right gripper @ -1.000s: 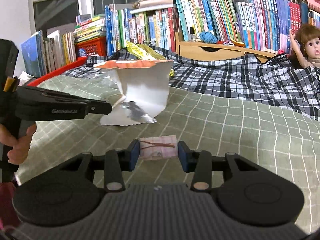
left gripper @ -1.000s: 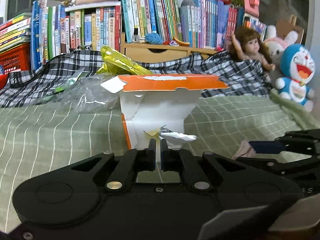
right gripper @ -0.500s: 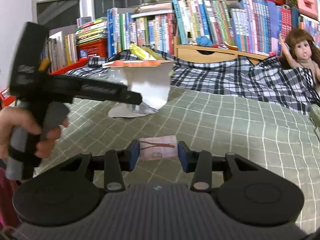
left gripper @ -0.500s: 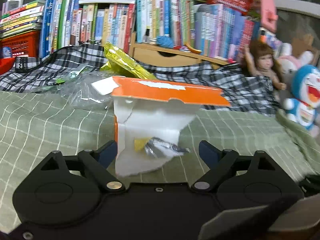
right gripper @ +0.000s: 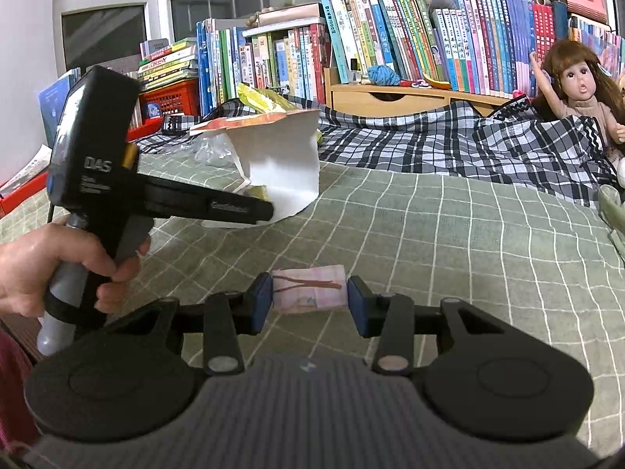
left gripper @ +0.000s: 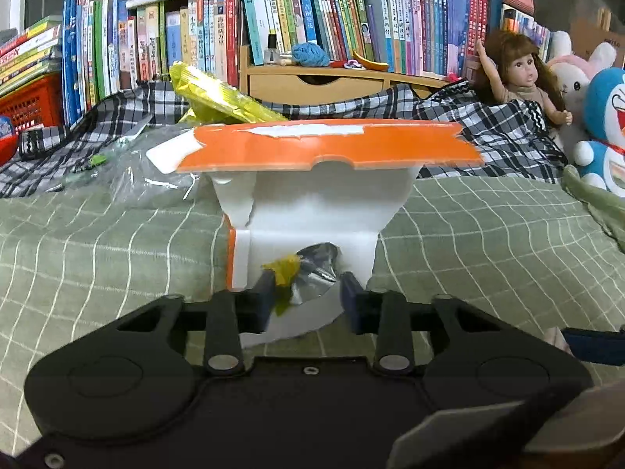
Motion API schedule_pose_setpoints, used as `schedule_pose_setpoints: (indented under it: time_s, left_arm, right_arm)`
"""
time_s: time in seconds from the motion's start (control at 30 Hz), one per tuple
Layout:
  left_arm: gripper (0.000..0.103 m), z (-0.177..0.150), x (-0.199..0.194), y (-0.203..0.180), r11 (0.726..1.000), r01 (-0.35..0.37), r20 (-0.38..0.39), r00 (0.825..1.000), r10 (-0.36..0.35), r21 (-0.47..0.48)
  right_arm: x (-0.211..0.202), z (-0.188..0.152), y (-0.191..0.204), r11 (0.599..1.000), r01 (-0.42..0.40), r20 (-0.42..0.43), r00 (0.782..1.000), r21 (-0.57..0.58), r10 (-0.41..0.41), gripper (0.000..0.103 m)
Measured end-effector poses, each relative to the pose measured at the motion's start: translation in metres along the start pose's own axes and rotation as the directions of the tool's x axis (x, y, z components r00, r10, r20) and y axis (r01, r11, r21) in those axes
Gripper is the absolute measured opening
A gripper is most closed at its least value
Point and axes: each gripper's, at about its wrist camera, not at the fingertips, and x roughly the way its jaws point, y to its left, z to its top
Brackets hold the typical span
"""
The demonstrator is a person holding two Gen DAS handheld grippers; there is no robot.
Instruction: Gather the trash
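While the crumpled foil wrapper (left gripper: 312,273) lies on the torn orange-and-white carton (left gripper: 312,195) on the bed (left gripper: 97,254), the left gripper (left gripper: 306,303), pressed together a second ago, then spread, is closing around it, so pickup looks imminent; the right gripper (right gripper: 308,301) keeps pinching a pink paper wad (right gripper: 308,289).

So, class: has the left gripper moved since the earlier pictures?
Yes. In the right wrist view the left gripper has advanced rightwards to the white carton, jaws closing around the foil wrapper.
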Motion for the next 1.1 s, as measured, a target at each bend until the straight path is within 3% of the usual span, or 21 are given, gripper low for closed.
schedule_pose_setpoints:
  time_s: [0.1,0.33,0.37,0.43,0.47,0.5,0.63,0.73,0.83,0.9,1.1]
  left_arm:
    - [0.018,-0.004,-0.007,0.002,1.000,0.013,0.002,1.000,-0.013,0.007]
    - [0.016,-0.017,-0.033,0.002,0.998,0.058,0.042,0.997,-0.060,0.039]
    - [0.018,-0.018,-0.036,0.001,0.997,0.060,0.057,0.996,-0.063,0.051]
    - [0.032,-0.020,-0.040,-0.002,0.996,0.048,0.099,0.993,-0.056,0.075]
    - [0.055,-0.018,-0.039,-0.003,0.996,0.036,0.105,0.993,-0.045,0.083]
    - [0.069,-0.016,-0.036,-0.005,0.996,0.024,0.102,0.994,-0.033,0.088]
    - [0.071,-0.005,-0.011,-0.006,0.994,0.044,0.025,0.999,-0.046,0.096]
    - [0.070,0.003,0.007,-0.008,0.997,0.019,-0.011,1.000,-0.018,0.080]
    - [0.058,0.008,0.016,-0.010,0.997,0.011,-0.011,1.000,-0.010,0.070]
    - [0.040,0.008,0.019,-0.014,0.995,0.006,-0.010,1.000,-0.005,0.102]
    - [0.006,0.003,0.013,-0.028,0.985,0.057,-0.020,0.998,-0.054,0.161]
  right_arm:
    - [0.000,-0.002,0.001,1.000,-0.001,0.000,1.000,0.006,0.001,0.051]
    - [-0.003,-0.004,0.005,1.000,-0.002,0.006,1.000,0.012,0.002,0.051]
    - [-0.003,-0.004,0.005,1.000,-0.002,0.006,1.000,0.011,0.002,0.051]
    - [-0.004,-0.005,0.005,1.000,0.000,0.007,1.000,0.008,0.000,0.051]
    - [-0.004,-0.004,0.005,1.000,0.000,0.008,1.000,0.007,0.000,0.051]
    - [-0.003,-0.004,0.004,1.000,0.002,0.008,1.000,0.006,-0.002,0.051]
    - [-0.001,-0.006,0.002,1.000,0.004,0.000,1.000,0.016,-0.004,0.051]
    - [0.001,-0.007,0.000,1.000,0.004,-0.005,1.000,0.022,-0.003,0.051]
    - [0.003,-0.008,-0.001,1.000,0.001,-0.009,1.000,0.026,0.000,0.051]
    - [0.005,-0.008,-0.002,1.000,0.001,-0.012,1.000,0.031,0.000,0.051]
    - [0.005,-0.007,-0.005,0.999,0.000,-0.009,1.000,0.052,0.001,0.051]
